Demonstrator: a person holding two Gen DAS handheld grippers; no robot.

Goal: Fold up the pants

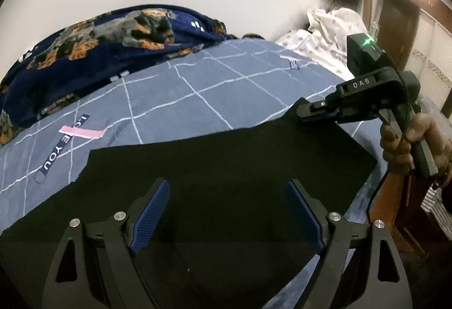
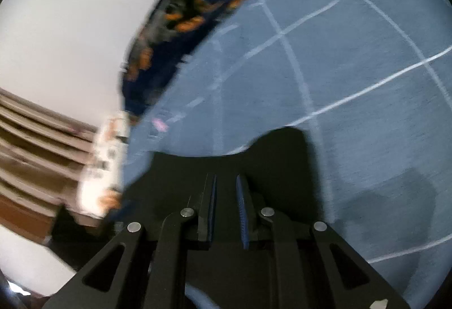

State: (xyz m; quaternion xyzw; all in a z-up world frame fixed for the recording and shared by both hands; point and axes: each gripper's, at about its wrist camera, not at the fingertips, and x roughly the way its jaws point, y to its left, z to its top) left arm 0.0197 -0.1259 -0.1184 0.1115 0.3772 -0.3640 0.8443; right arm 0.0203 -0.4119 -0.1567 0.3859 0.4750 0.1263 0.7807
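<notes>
Because the bed [image 1: 197, 89] under you is a soft blue grid-lined sheet, the black pants [image 1: 226, 168] spread across its near edge will drag and wrinkle rather than slide cleanly. You should expect them to be light and limp, so take them at corners and hems, both layers together. They look flat, matte, nearly featureless black, with a straight far edge. Your right gripper [image 2: 226, 196] has its jaws nearly closed on a far corner of the cloth, apparently pinching it. Your left gripper [image 1: 227, 213] hovers over the middle of the fabric with jaws spread wide, holding nothing.
</notes>
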